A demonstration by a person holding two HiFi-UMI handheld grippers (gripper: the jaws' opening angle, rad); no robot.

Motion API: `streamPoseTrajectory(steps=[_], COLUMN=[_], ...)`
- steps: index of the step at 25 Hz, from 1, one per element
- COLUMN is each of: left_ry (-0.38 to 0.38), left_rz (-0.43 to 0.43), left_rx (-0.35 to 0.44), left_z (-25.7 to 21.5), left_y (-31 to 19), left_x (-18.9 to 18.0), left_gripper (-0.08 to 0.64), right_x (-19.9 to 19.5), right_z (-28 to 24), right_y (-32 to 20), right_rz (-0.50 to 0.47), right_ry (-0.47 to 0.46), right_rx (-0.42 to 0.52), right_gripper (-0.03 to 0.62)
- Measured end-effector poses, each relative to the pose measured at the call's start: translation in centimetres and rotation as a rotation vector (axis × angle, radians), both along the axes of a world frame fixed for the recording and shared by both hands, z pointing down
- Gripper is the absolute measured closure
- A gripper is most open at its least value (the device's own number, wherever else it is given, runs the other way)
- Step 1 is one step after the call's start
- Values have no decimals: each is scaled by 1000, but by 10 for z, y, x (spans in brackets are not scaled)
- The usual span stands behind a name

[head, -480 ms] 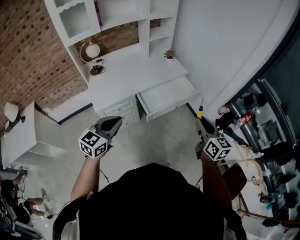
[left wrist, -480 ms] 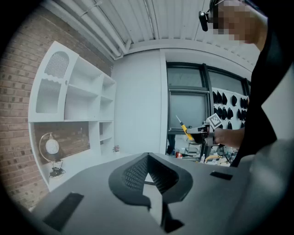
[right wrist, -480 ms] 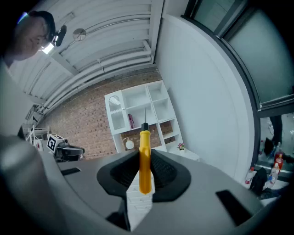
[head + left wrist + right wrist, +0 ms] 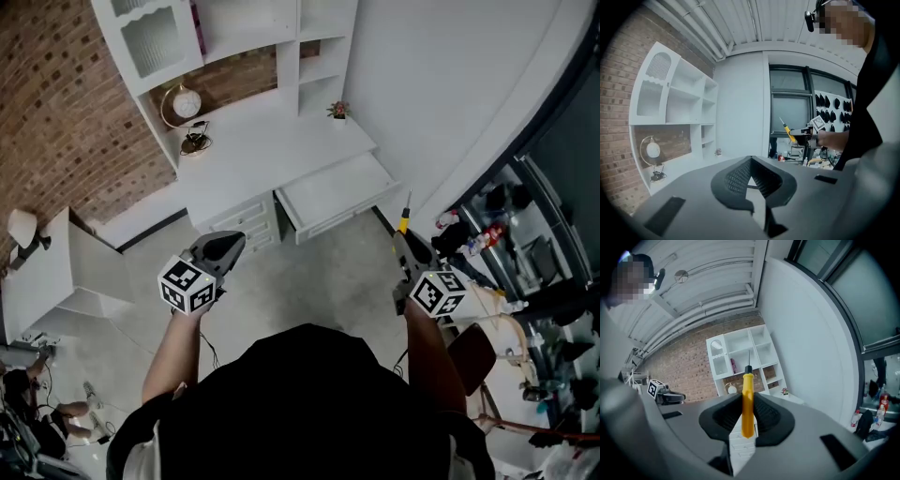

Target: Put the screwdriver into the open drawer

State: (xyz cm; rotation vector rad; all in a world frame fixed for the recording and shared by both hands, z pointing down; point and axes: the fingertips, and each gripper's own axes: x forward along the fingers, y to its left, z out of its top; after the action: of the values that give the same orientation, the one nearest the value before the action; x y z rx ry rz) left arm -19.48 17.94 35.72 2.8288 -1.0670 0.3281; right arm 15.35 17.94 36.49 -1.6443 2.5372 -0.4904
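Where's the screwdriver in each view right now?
Head view: screwdriver right of centre, poking from the right gripper, beside the open drawer.
Left gripper view: screwdriver small, right of centre, before the dark window.
Right gripper view: screwdriver dead centre, clamped between the jaws.
Shared landmark: the white shelf unit.

From above, the screwdriver (image 4: 403, 217) shows only its shaft and a little yellow, the rest buried in the right gripper (image 4: 406, 240); the shelf unit (image 4: 246, 26) runs off the top edge; the small object (image 4: 338, 110) at the desk's (image 4: 258, 141) back right corner is too small to tell.
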Motion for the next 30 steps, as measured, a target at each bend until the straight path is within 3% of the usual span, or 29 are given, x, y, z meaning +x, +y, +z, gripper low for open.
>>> streamPoseTrajectory(steps=[15, 30], left_ry=[12, 7], left_rz=[-6, -70], left_rx=[-23, -43], left_z=[6, 11], left_y=[9, -31], left_x=[-1, 17], left_gripper=[545, 545], right_x=[-21, 13], right_z=[-5, 7], right_y=[6, -54], right_rz=[-66, -92], right_ry=[-5, -13], right_rx=[9, -24], right_gripper=[511, 511])
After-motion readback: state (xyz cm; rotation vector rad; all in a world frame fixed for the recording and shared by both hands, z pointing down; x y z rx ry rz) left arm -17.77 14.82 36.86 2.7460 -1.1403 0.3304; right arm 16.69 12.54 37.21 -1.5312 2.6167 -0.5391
